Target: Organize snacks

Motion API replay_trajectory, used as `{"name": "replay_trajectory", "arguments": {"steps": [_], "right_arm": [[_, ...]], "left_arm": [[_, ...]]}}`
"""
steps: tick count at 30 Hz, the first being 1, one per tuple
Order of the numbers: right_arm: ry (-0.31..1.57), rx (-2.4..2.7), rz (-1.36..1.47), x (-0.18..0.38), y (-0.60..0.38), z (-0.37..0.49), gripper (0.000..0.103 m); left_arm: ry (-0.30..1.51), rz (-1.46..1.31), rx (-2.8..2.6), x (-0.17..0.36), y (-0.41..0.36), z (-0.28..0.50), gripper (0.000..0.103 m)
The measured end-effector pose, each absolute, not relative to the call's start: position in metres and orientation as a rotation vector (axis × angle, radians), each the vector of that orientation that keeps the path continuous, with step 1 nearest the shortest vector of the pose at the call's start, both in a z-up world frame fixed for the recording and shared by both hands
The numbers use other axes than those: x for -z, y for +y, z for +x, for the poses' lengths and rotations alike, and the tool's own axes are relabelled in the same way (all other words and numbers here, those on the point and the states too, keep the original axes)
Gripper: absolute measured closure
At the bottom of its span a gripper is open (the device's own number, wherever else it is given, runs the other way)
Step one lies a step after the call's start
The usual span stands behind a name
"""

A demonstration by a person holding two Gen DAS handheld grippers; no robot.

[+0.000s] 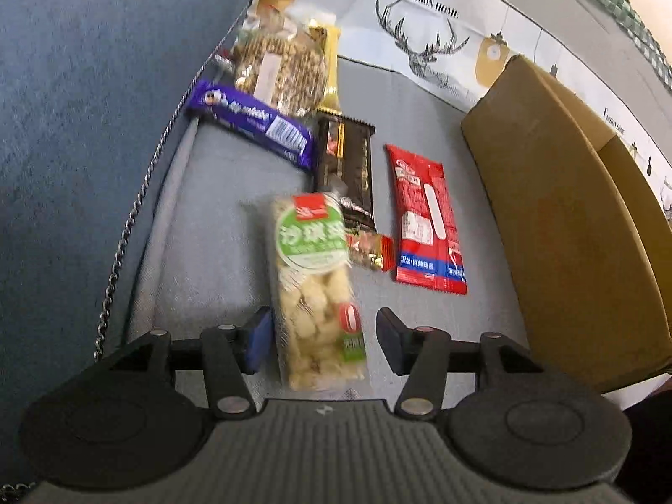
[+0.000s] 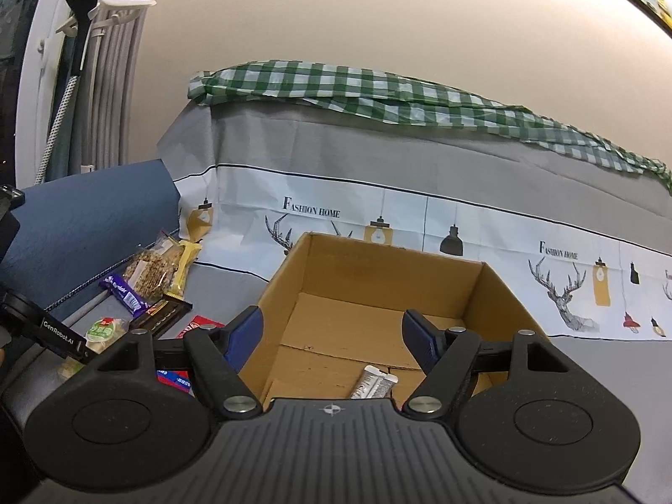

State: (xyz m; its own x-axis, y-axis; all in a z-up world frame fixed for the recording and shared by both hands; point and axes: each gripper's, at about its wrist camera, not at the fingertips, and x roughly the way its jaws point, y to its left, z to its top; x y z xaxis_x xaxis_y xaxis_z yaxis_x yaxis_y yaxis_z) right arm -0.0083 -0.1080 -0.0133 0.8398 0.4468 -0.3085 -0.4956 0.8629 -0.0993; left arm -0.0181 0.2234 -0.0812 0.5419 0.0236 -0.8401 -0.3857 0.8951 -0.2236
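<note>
- Snacks: 7 loose pkts counted on the grey seat cover [image 1: 210, 260], 1 more in the cardboard box [image 2: 378, 294].
- Clear pkt w/ green round label [image 1: 313, 290]: pale puffs inside, long axis running away from cam, label end far; sits between left gripper [image 1: 323, 338] pads, jaws apart, left pad about touching its edge, right pad clear of it.
- Red pkt [image 1: 428, 222]: flat, long axis same way, near the box; print too small to read.
- Small orange pkt [image 1: 371, 250] between red & green-label ones.
- Black pkt [image 1: 346, 168], purple bar [image 1: 252, 124] lying diagonal, seed-cake pkt [image 1: 279, 73], yellow pkt [image 1: 332, 63] further back.
- Silver pkt [image 2: 373, 382] on box floor, tilted.
- Right gripper [image 2: 332, 338]: jaws wide apart, empty, over box.
- Cloth print reads "FASHION HOME"; left tool marked "GenRobot.AI".
</note>
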Motion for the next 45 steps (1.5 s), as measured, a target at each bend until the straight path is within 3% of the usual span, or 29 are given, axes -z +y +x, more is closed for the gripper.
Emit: {"name": "replay_trajectory", "arguments": {"steps": [3,6,10,12,14,16,19,21,22,23,31,38,40,43,45], "right_arm": [[0.283,-0.504,-0.181,0.013,-0.106,-0.008,0.028],[0.274,-0.519,-0.19,0.014,-0.104,-0.009,0.028],[0.249,-0.575,-0.186,0.011,-0.1,-0.015,0.029],[0.261,-0.616,-0.163,0.007,-0.097,-0.016,0.04],[0.305,-0.674,-0.116,0.002,-0.088,-0.015,0.063],[0.354,-0.721,-0.072,-0.003,-0.072,-0.013,0.068],[0.441,-0.755,-0.026,-0.002,-0.038,-0.008,0.067],[0.507,-0.781,-0.008,0.002,-0.012,-0.002,0.053],[0.537,-0.786,-0.016,0.007,0.003,0.002,0.038],[0.558,-0.779,-0.029,0.011,0.015,0.005,0.032],[0.764,-0.619,-0.119,0.063,0.086,0.06,0.031],[0.944,-0.495,-0.135,0.113,0.109,0.101,0.024],[0.921,-0.495,-0.156,0.115,0.112,0.101,0.027],[0.889,-0.523,-0.165,0.113,0.112,0.096,0.051],[0.878,-0.541,-0.177,0.11,0.109,0.093,0.054]], "left_arm": [[0.98,-0.413,-0.267,0.082,0.227,-0.019,0.049],[0.979,-0.415,-0.272,0.081,0.227,-0.021,0.063],[0.98,-0.435,-0.286,0.076,0.222,-0.034,0.064],[0.968,-0.421,-0.303,0.071,0.218,-0.042,0.064],[0.953,-0.416,-0.325,0.069,0.218,-0.046,0.063],[0.948,-0.444,-0.337,0.071,0.222,-0.046,0.059],[0.95,-0.489,-0.357,0.075,0.229,-0.043,0.058],[0.962,-0.493,-0.355,0.078,0.23,-0.04,0.058],[0.965,-0.494,-0.355,0.079,0.23,-0.039,0.058],[0.965,-0.496,-0.356,0.079,0.231,-0.039,0.058],[0.949,-0.533,-0.35,0.08,0.236,-0.045,0.058],[0.951,-0.529,-0.331,0.081,0.236,-0.045,0.058],[0.95,-0.524,-0.328,0.082,0.236,-0.044,0.058],[0.947,-0.529,-0.326,0.082,0.237,-0.044,0.058],[0.946,-0.529,-0.326,0.082,0.237,-0.044,0.058]]}}
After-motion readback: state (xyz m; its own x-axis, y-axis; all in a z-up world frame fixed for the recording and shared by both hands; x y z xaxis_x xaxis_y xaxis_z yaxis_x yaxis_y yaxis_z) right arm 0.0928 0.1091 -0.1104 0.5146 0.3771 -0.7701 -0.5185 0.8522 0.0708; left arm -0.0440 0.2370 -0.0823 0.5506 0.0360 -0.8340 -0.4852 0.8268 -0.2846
